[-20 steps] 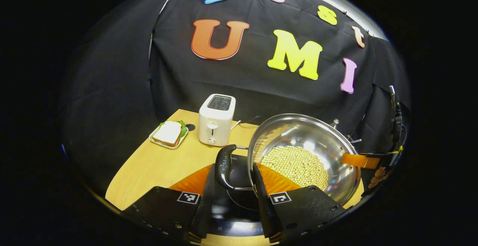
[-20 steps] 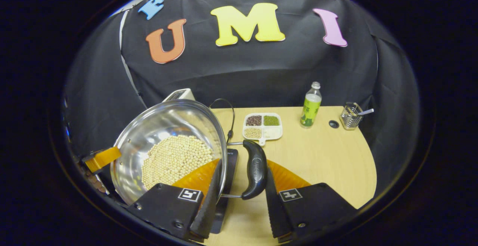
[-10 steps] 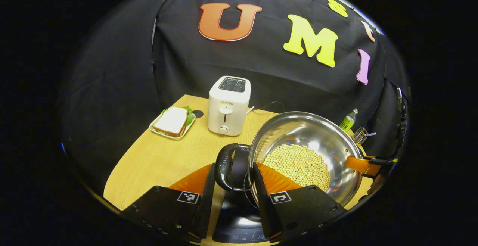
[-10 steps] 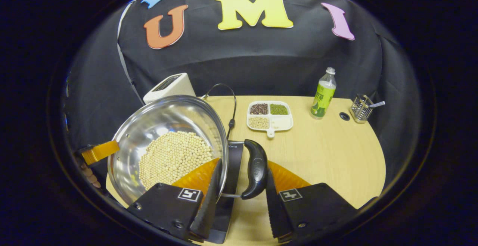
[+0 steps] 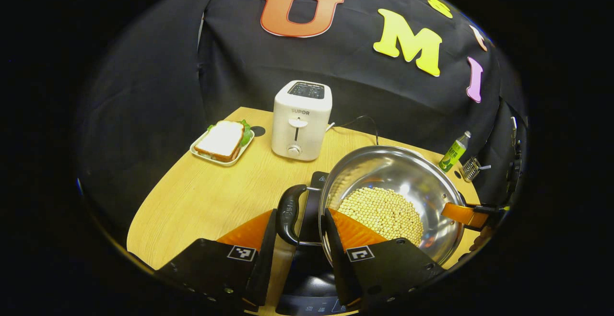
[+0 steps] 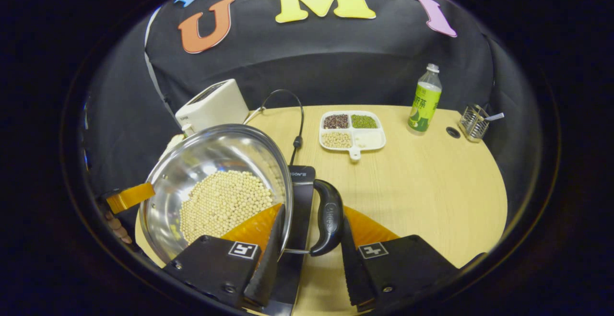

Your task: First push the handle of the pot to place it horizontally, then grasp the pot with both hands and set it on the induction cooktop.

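Grippers numbered two, left gripper (image 5: 298, 239) and right gripper (image 6: 309, 244), each clenched on one of two black handles (image 5: 288, 214). One pot (image 5: 407, 172) of beans hung between, handles lying sideways over one cooktop (image 6: 300, 196).

Beyond the left fingers (image 5: 216, 268), we read "SUPOR" on the toaster (image 5: 301, 120) front. Beside the right fingers (image 6: 268, 253), the induction cooktop (image 6: 300, 196) shows half-hidden print ending "GON". Square coded markers (image 5: 241, 253) sit on the fingers.

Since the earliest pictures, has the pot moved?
Yes. In the right gripper view the pot has come down toward the induction cooktop; the tabletop shows more.
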A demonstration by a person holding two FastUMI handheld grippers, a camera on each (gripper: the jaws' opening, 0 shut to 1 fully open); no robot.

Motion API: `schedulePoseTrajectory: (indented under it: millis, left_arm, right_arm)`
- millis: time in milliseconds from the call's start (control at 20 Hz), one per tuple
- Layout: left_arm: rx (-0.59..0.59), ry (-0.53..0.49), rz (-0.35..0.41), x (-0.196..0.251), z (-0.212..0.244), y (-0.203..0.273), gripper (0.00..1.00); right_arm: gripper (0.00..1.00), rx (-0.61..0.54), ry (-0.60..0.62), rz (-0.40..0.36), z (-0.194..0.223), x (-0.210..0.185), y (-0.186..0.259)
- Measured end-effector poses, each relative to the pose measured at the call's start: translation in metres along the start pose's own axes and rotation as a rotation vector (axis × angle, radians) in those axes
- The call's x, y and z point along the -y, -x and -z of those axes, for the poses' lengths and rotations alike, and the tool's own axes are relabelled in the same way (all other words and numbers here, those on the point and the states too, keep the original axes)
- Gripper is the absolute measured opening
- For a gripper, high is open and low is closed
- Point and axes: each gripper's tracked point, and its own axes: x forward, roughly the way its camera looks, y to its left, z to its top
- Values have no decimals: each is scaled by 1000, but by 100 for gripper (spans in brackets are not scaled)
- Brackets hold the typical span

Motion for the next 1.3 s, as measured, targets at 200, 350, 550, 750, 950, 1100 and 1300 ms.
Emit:
schedulePoseTrajectory:
  millis: [200, 350, 550, 750, 950, 1100, 1300]
  left_arm:
    - [32, 19, 16, -3, 2, -1, 53]
    - [52, 36, 39, -2, 4, 0, 53]
    - [59, 55, 56, -4, 4, -2, 54]
    - [68, 68, 55, -3, 2, -1, 54]
    - [73, 67, 63, -3, 1, -2, 55]
    - [111, 102, 67, -8, -8, -4, 46]
    - [185, 136, 76, -16, -17, -6, 65]
  right_arm:
    - [61, 32, -27, -33, -2, 0, -5]
    - [62, 55, -43, -53, -3, 0, -6]
    - [63, 94, -74, -70, -5, -1, -6]
    - [65, 149, -95, -93, -9, -2, -6]
    - [68, 181, -119, -127, -10, -2, -5]
    - [72, 248, -106, -143, -19, 2, 8]
    - [85, 420, -78, -150, -38, 19, 42]
